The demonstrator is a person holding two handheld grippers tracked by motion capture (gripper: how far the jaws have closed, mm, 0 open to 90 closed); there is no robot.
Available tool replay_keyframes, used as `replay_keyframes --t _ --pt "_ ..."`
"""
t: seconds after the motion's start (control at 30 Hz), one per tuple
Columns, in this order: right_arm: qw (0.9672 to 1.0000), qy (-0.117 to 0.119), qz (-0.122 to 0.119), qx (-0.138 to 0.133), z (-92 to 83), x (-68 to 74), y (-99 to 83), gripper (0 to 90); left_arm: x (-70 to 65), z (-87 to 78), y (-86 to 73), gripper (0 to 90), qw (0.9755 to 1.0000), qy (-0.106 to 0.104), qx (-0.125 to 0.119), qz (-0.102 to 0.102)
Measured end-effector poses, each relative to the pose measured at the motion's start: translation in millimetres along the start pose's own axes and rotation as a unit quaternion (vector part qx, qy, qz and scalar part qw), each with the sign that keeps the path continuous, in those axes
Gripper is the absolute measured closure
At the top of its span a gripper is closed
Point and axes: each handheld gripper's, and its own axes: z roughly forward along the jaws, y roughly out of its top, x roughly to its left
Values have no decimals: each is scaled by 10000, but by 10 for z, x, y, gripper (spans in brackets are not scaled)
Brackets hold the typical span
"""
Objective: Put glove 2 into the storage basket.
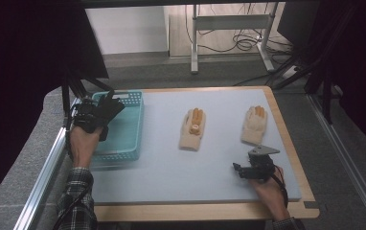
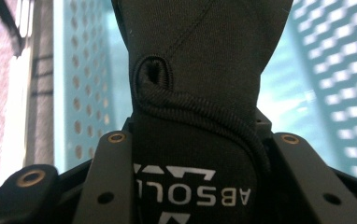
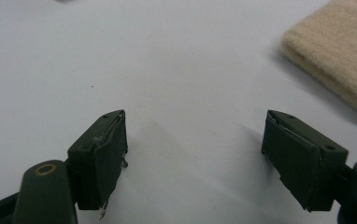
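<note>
Nearest to us, our right gripper rests low on the pale table, close to its near right corner, and its fingers stand well apart with nothing but bare table between them. In the right gripper view, the cuff of a cream glove lies ahead and to the right of those fingers, clear of them.

Farther out, that same cream glove lies flat just beyond our right gripper, its orange fingertips pointing away from us. A second cream glove lies to its left, near the middle of the table, apart from the first.

At the far left, our left gripper is above the blue basket, which sits at the left edge of the table. Its fingers are clamped on a black glove, whose cuff with white lettering sits squeezed between them. The rest of the black glove stretches forward over the basket's perforated floor and wall.
</note>
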Motion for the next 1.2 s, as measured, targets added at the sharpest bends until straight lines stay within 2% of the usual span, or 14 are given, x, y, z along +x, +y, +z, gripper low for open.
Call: replay_keyframes --t 0.23,0.33,0.4,0.47,0.63,0.87,0.9,0.93,1.0,1.03,1.1,1.2 --pt "10000 0 -1 0 0 0 0 219 62 307 31 579 9982 245 546 -37" --pt "10000 4 2 0 0 -1 0 219 50 391 56 573 9973 294 674 -43" --pt "10000 4 3 0 0 -1 0 219 40 446 78 570 9962 404 766 -9" --pt "10000 4 2 -1 0 0 0 219 39 492 104 561 9945 599 862 68" --pt "10000 7 2 -1 -1 -1 0 219 30 577 125 530 9914 559 1180 112" --pt "10000 1 -3 -1 0 0 0 219 64 555 83 477 9905 447 1299 84" --pt "10000 2 -3 -1 0 0 0 219 55 552 82 457 9904 458 1295 138" --pt "10000 0 -1 0 0 1 0 219 47 550 89 392 9894 517 1345 207" --pt "10000 1 1 0 0 1 0 219 30 541 94 269 9894 551 1303 316" --pt "10000 0 -2 0 0 1 0 219 25 517 101 224 9906 452 1246 326" --pt "10000 0 -4 -2 0 0 0 219 16 489 113 124 9913 328 1242 302" --pt "10000 1 -2 -1 0 1 0 219 0 410 126 51 9924 296 1127 387"
